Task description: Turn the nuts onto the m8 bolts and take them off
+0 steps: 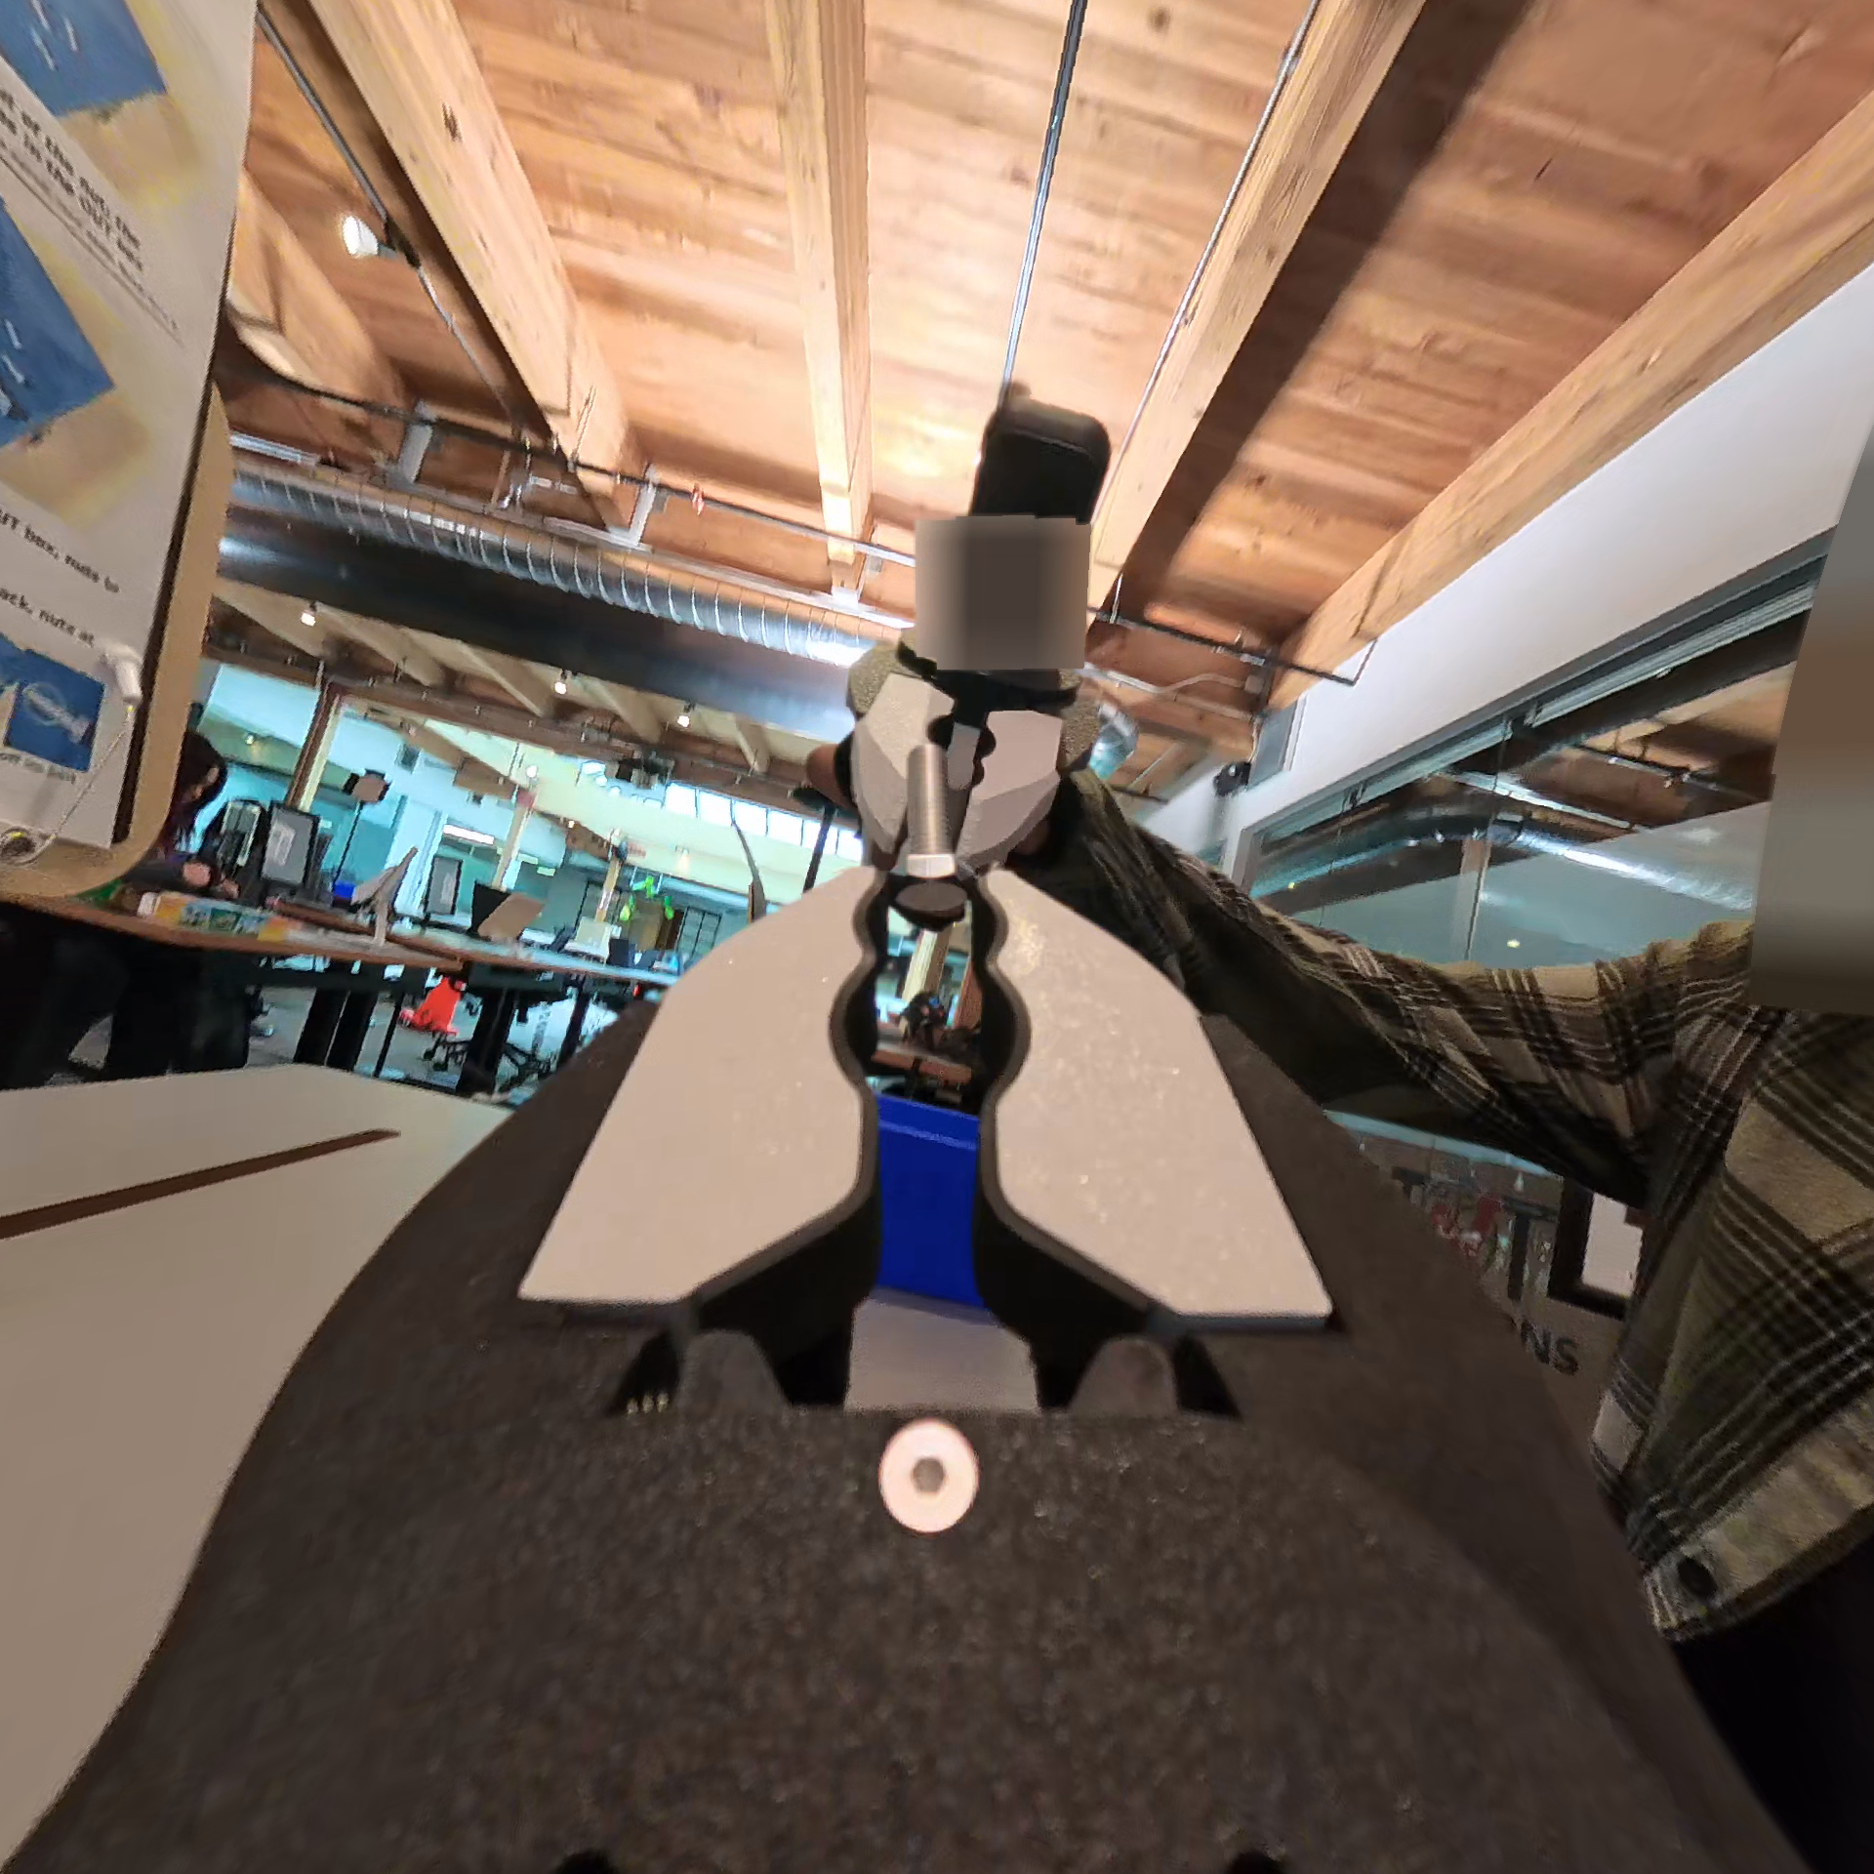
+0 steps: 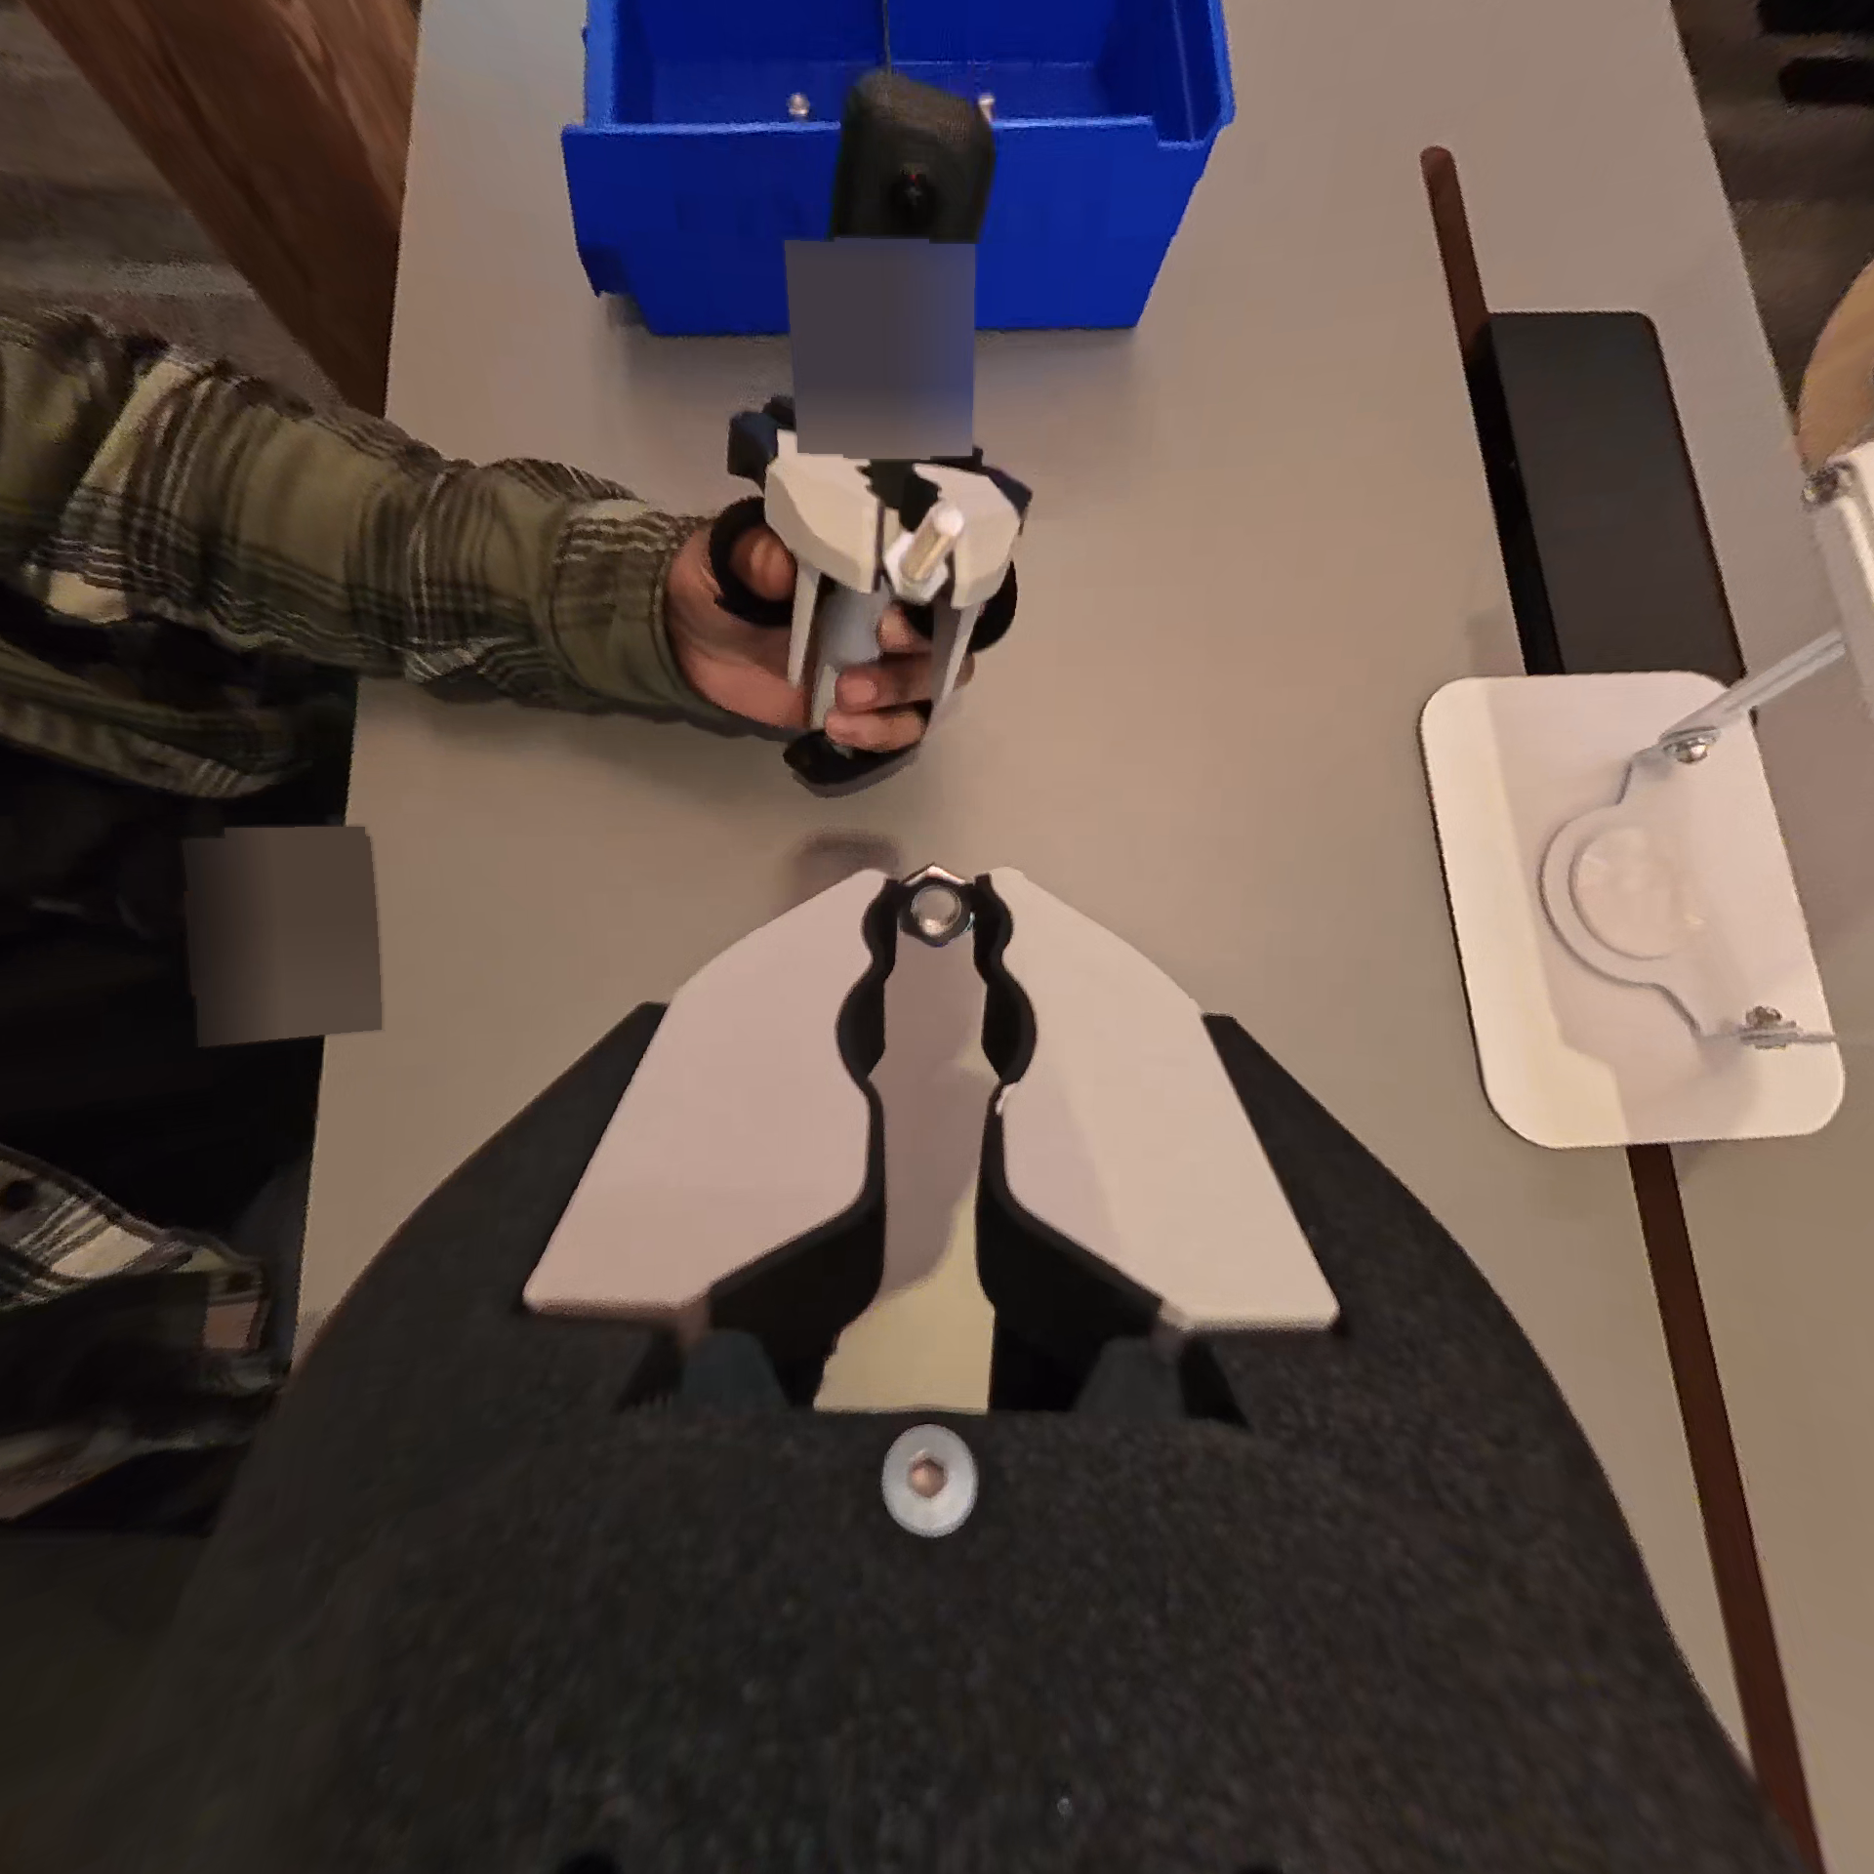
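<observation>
Left wrist view
- left gripper [image 1: 928,892]: its jaws are closing on the hex head of the bolt [image 1: 925,811], pinched at the very tips.
- bolt axis: the threaded shank is pointing up and away from the tips, toward the ceiling, with the free end uppermost.
- right gripper [image 1: 953,781]: it is hanging just beyond and above the bolt, facing back down at this camera; from here I cannot tell what its tips are holding.
- sleeve [image 1: 1420,1014]: a plaid arm is reaching in from the right to carry that gripper.
- bin [image 1: 928,1207]: a blue wall is showing low between the fingers.

Right wrist view
- right gripper [image 2: 938,908]: its tips are clamping a silver hex nut [image 2: 935,911], bore facing the camera.
- left gripper [image 2: 918,553]: a hand [image 2: 771,629] is holding it upright over the table [image 2: 1166,629], the bolt [image 2: 928,553] standing in its tips, tilted slightly toward this camera.
- offset: the bolt is lying ahead of the nut, well apart, roughly on the same centre line.
- blue bin [image 2: 892,233]: sitting farther back, a few small metal parts inside.
- white stand base [image 2: 1623,913]: resting at the right.

Judgement
- coming move: the nut's bore probably needs lining up with the shank axis, and the right gripper looks the one to travel.
</observation>
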A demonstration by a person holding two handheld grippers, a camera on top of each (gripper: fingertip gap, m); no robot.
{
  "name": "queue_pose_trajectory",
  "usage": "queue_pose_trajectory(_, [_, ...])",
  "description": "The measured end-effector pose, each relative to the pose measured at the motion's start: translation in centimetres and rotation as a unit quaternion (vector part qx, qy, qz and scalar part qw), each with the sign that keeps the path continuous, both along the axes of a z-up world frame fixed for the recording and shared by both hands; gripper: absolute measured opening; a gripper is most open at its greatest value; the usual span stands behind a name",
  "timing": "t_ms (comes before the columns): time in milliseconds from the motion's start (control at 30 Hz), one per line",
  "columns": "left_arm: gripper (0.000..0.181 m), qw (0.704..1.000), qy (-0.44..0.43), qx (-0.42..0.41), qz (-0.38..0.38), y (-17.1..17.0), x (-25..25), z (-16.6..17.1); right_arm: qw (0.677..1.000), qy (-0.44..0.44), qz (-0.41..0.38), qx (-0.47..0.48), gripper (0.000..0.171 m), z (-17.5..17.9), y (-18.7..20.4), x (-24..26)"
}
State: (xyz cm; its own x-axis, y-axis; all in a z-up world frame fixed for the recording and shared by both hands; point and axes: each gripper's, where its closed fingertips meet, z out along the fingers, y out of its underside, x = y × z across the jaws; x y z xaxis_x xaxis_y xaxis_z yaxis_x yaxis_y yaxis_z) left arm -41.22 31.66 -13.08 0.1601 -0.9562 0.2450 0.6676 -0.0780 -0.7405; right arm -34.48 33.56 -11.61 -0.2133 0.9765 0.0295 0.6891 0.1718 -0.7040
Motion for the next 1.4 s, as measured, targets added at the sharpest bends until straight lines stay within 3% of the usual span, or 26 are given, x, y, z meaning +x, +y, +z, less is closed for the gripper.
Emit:
queue_pose_trajectory(267, [0.015,0.999,-0.031,-0.005,0.005,0.2,-0.4,-0.8,0.994,-0.075,0.083,-0.008,0.014,1.9,-0.5,-3.8])
queue_pose_trajectory(467, [0.014,1.000,-0.018,0.008,0.013,-0.3,-0.6,-0.6,0.978,-0.160,0.133,0.020,0.014,1.2,-0.6,-5.9])
queue_pose_trajectory(733, [0.014,0.999,-0.025,0.009,0.016,-0.2,-1.3,-0.5,0.963,-0.198,0.181,0.021,0.014,1.2,-1.4,-7.9])
queue_pose_trajectory(1400, [0.014,0.999,-0.043,0.009,0.026,-0.2,-2.0,-0.2,0.958,-0.217,0.187,0.009,0.014,0.0,-1.8,-9.5])
